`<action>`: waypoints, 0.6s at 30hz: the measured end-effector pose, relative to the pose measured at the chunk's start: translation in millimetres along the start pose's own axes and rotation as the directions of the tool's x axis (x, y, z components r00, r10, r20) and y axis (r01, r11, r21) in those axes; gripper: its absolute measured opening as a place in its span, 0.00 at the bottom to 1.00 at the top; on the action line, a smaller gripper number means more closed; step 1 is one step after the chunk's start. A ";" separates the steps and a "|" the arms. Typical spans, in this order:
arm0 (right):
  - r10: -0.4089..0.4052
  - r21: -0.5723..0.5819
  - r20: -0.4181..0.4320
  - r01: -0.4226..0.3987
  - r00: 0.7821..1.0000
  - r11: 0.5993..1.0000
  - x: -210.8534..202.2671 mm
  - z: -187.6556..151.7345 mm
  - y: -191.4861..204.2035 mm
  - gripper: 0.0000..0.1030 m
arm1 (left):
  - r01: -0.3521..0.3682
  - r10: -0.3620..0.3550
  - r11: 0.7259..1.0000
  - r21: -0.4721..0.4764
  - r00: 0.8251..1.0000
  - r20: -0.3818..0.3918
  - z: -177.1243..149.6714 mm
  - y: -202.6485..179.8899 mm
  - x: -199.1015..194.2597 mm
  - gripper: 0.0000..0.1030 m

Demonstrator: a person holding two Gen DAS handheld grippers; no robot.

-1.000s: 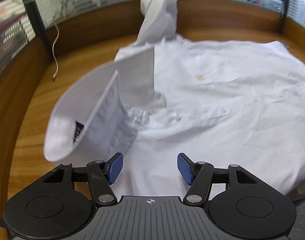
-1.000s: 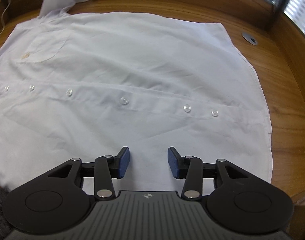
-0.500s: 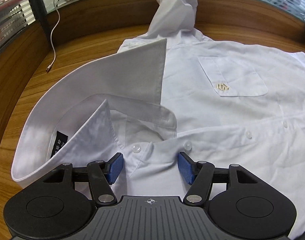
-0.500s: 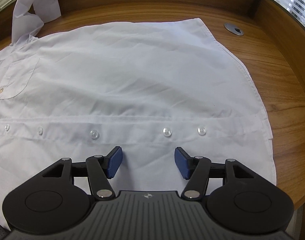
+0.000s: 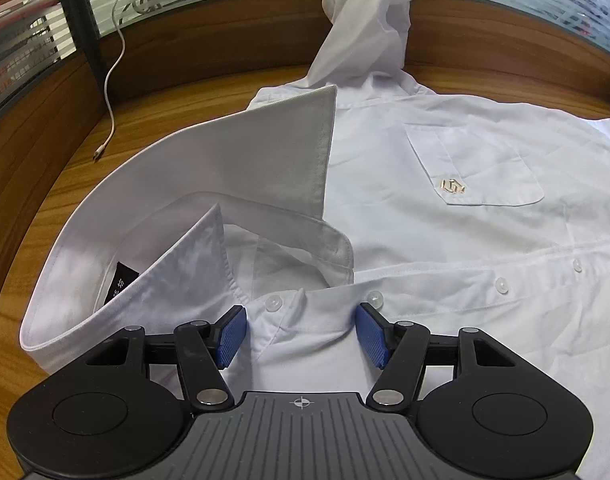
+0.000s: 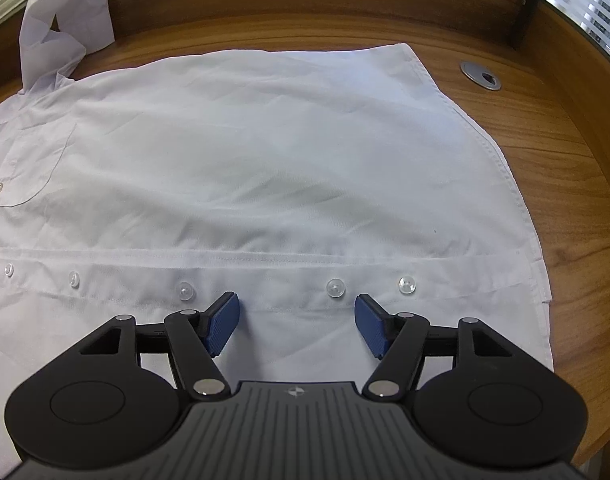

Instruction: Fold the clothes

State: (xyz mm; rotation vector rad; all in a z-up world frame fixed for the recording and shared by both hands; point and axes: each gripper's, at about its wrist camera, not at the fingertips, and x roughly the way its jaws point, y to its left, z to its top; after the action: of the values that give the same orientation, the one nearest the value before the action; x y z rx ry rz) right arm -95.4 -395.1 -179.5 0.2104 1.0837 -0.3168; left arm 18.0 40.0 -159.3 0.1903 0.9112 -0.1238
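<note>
Shirt (image 5: 445,240), white, lies buttoned and front-up on the wooden table (image 6: 565,200). Left gripper (image 5: 301,334) sits at the collar (image 5: 209,184), jaws wide apart, holding nothing. Right gripper (image 6: 297,326) sits near the hem, jaws likewise spread and empty.

From my feed, little was legible. A black label (image 5: 120,283) sewn inside the collar (image 5: 241,168) on the near left carried small pale characters, too small for me to read. A gold emblem (image 5: 452,186) sat on the chest pocket (image 5: 471,164), a logo without readable letters.
</note>
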 end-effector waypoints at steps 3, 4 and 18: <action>0.003 -0.008 0.005 -0.003 1.000 1.000 7.0 11.5 1.5 0.69 | -0.006 0.006 1.000 -0.004 1.000 0.009 2.0 -1.3 3.0 0.63; 0.004 -0.011 0.008 -0.004 1.000 1.000 9.5 15.6 2.2 0.69 | -0.010 0.010 1.000 -0.004 1.000 0.013 3.6 -1.9 4.9 0.63; 0.029 -0.060 0.043 -0.026 0.999 0.998 52.9 100.5 14.8 0.69 | -0.028 0.026 0.999 0.034 0.999 0.048 66.5 -8.9 56.2 0.65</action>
State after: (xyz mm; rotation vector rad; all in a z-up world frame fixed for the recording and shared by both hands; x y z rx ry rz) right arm 16.0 -421.4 -180.7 0.1641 1.0450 -0.2629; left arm 101.8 15.5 -165.2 0.2310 0.8593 -0.1187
